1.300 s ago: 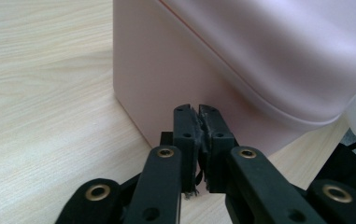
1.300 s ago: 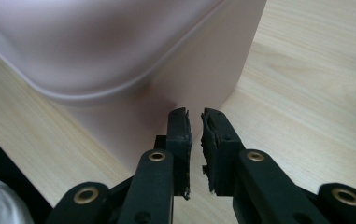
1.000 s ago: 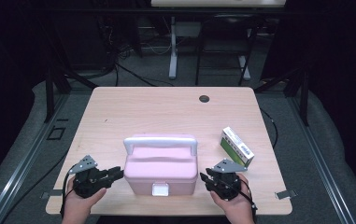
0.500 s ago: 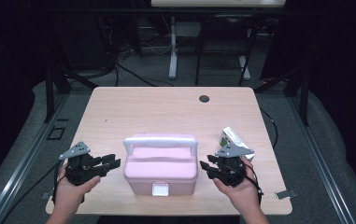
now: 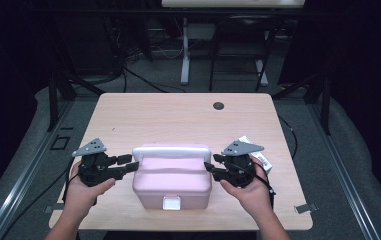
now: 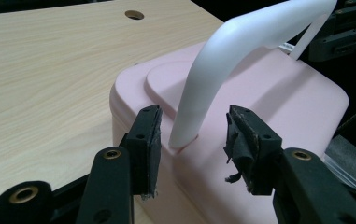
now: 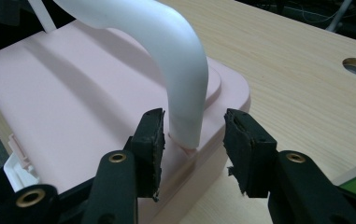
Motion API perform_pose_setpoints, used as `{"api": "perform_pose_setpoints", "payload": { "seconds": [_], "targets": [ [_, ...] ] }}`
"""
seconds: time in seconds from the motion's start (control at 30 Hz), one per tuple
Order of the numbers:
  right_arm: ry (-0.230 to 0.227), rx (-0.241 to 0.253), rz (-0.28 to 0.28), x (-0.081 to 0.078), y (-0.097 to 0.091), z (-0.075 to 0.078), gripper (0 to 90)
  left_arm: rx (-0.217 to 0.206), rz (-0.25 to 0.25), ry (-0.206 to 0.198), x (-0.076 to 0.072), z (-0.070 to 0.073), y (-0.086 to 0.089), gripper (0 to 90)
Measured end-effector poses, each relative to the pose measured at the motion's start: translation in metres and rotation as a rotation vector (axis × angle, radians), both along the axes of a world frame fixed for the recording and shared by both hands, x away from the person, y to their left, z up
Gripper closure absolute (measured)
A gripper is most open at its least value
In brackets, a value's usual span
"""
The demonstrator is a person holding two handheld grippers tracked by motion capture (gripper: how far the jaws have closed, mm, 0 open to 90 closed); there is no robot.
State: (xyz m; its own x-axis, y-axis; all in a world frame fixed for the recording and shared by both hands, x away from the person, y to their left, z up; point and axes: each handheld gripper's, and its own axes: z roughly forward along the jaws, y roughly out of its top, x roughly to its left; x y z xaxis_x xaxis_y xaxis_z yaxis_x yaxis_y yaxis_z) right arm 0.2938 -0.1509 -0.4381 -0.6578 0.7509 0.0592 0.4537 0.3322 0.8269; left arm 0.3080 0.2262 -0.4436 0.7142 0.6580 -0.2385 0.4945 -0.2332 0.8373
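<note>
1. The left gripper (image 5: 130,162) lies about level in the person's left hand (image 5: 80,192), its jaws pointing in at the left end of the box (image 5: 172,179). In the left gripper view its pads (image 6: 148,140) stand apart on either side of the foot of the handle (image 6: 241,51), clear of it: released. The jaws have just been opening, with the handle's foot between them.
2. The right gripper (image 5: 209,167) mirrors it in the right hand (image 5: 250,192), jaws pointing in at the right end of the box. In the right gripper view its pads (image 7: 150,140) flank the other foot of the handle without pressing on it: also released, the jaws having just been opening.
3. Both forearms come up from the near edge of the table (image 5: 178,115), one on each side of the box.
4. The box is pink, lid on, white handle upright, white latch (image 5: 171,202) on its near face. It sits at the near middle of the table.
5. Count: two grippers, one box, one handle, one latch.
6. One green and white carton (image 5: 264,161) lies right of the box, partly behind the right gripper.
7. One dark hole (image 5: 218,105) sits in the table beyond the box.
</note>
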Motion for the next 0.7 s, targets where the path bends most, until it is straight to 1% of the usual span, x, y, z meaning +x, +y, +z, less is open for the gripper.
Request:
{"api": "perform_pose_setpoints", "payload": {
  "seconds": [0.1, 0.13, 0.17, 0.23, 0.27, 0.3, 0.33, 0.37, 0.4, 0.5, 0.53, 0.6, 0.67, 0.7],
  "targets": [
    [0.002, 0.010, 0.006, 0.004, 0.002, 0.000, 57.5, 0.000, -0.007, 0.003, 0.004, 0.000, -0.004, 55.2],
    [0.003, 0.013, 0.008, 0.005, 0.003, -0.001, 59.2, -0.001, -0.014, -0.002, 0.006, -0.001, -0.006, 55.4],
    [0.011, 0.023, 0.013, 0.007, 0.004, -0.002, 62.6, -0.011, -0.011, -0.006, 0.007, -0.002, -0.009, 56.5],
    [0.021, 0.033, 0.020, 0.008, 0.005, -0.005, 65.5, -0.020, -0.021, -0.008, 0.008, -0.005, -0.011, 59.0],
    [0.021, 0.033, 0.020, 0.008, 0.005, -0.005, 65.5, -0.020, -0.021, -0.008, 0.008, -0.005, -0.011, 59.9],
    [0.013, 0.032, 0.026, 0.009, 0.006, -0.007, 67.2, -0.014, -0.019, -0.012, 0.008, -0.006, -0.012, 59.9],
    [0.006, 0.040, 0.031, 0.008, 0.006, -0.008, 69.7, 0.008, -0.011, -0.025, 0.008, -0.007, -0.012, 63.5],
    [0.006, 0.043, 0.031, 0.008, 0.007, -0.008, 70.7, -0.003, -0.005, -0.027, 0.008, -0.008, -0.012, 65.9],
    [0.006, 0.043, 0.031, 0.008, 0.007, -0.008, 70.7, -0.003, -0.005, -0.027, 0.008, -0.008, -0.012, 68.1],
    [-0.012, 0.040, 0.024, 0.007, 0.008, -0.009, 72.7, 0.000, -0.006, -0.035, 0.008, -0.009, -0.010, 70.7],
    [-0.013, 0.044, 0.021, 0.007, 0.008, -0.010, 73.0, -0.007, -0.002, -0.039, 0.008, -0.010, -0.011, 71.1],
    [-0.014, 0.045, 0.023, 0.007, 0.007, -0.010, 73.2, -0.003, -0.003, -0.045, 0.008, -0.010, -0.011, 71.7],
    [-0.013, 0.045, 0.025, 0.007, 0.007, -0.010, 73.5, 0.016, -0.007, -0.060, 0.007, -0.009, -0.011, 72.1],
    [-0.013, 0.044, 0.026, 0.007, 0.007, -0.010, 73.6, 0.022, -0.004, -0.057, 0.006, -0.009, -0.012, 72.3]
  ]
}}
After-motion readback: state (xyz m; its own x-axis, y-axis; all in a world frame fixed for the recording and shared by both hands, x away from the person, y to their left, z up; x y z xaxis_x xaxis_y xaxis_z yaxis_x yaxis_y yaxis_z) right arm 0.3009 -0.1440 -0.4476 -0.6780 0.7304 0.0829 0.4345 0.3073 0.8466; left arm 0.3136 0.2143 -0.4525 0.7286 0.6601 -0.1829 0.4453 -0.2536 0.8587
